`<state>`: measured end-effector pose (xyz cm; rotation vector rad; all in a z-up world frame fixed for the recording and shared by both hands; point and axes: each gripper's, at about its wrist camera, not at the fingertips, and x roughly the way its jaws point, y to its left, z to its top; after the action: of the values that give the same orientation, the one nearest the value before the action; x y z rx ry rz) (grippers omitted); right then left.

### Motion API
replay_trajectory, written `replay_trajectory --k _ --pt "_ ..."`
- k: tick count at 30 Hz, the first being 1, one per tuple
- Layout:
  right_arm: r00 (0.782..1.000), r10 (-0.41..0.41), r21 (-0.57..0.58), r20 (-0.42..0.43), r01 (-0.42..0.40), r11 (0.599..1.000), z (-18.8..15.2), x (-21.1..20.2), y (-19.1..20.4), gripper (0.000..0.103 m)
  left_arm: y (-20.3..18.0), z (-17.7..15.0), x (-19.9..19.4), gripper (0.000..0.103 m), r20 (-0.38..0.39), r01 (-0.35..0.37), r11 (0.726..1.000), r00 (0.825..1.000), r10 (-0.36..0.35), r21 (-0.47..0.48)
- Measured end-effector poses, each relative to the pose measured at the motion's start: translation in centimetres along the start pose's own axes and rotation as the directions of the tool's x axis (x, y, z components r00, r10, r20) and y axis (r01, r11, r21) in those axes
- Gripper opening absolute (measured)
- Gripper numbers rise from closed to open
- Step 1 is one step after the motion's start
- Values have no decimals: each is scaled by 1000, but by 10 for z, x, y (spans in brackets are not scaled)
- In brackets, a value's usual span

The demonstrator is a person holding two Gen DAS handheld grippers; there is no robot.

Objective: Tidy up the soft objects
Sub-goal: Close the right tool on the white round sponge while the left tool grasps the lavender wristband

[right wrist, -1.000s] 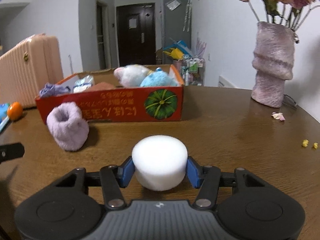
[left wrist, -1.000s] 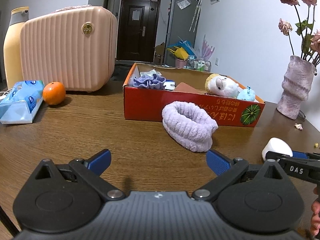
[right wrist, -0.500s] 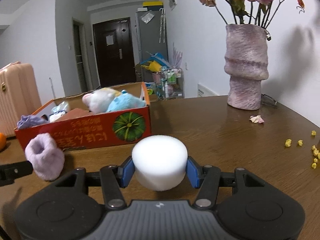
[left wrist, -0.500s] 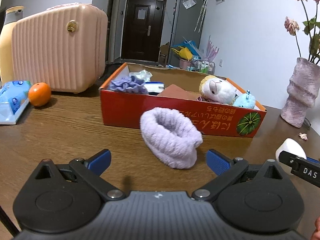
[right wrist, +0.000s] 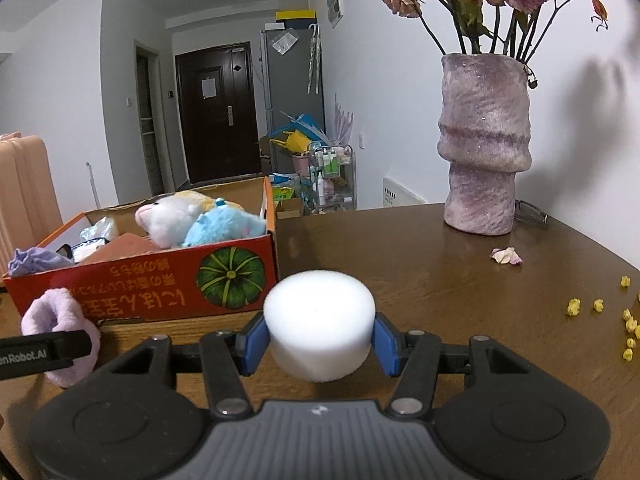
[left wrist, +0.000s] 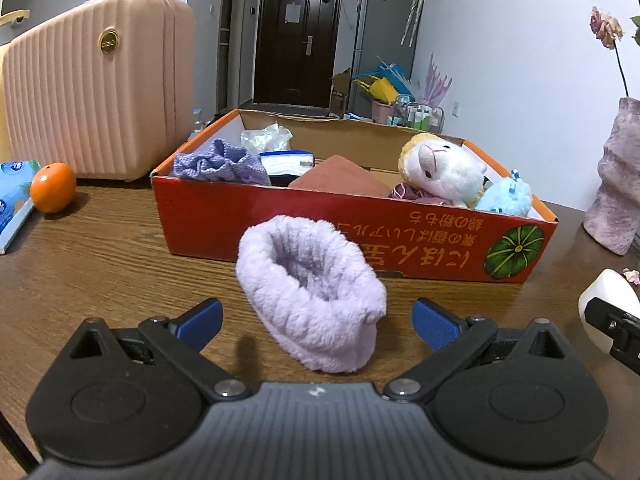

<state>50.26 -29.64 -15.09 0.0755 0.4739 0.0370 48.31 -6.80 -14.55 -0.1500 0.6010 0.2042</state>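
Gripping white round foam puck (right wrist: 320,320) by sides, right hand-held gripper (right wrist: 320,338) near red cardboard box (left wrist: 352,224). Left hand-held gripper (left wrist: 318,320) wide, flanking fluffy lilac headband (left wrist: 316,296) before box; light, squashy, pinch across rim.

Sitting in view: two plush toys (left wrist: 442,168), one lilac fleece band (left wrist: 316,292), one foam puck (right wrist: 320,320), one orange (left wrist: 53,187), one vase (right wrist: 484,144).
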Motion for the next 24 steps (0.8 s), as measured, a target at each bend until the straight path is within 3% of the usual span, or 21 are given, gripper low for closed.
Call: replay_trajectory --k 6,14,19,24 --pt "1000 -6 -4 3 6 1000 4 6 -1 54 -5 5 11 93 -13 -3 1000 1000 3 6" --pt "1000 1 -11 5 -1 1000 4 6 0 54 0 10 23 55 -55 4 1000 998 -3 16" --pt "1000 9 -10 3 -9 1000 2 5 -1 54 4 9 21 37 -81 34 999 996 -32 20" --pt "1000 17 -7 9 -17 1000 2 3 -2 54 7 10 15 31 -88 80 996 993 -77 33"
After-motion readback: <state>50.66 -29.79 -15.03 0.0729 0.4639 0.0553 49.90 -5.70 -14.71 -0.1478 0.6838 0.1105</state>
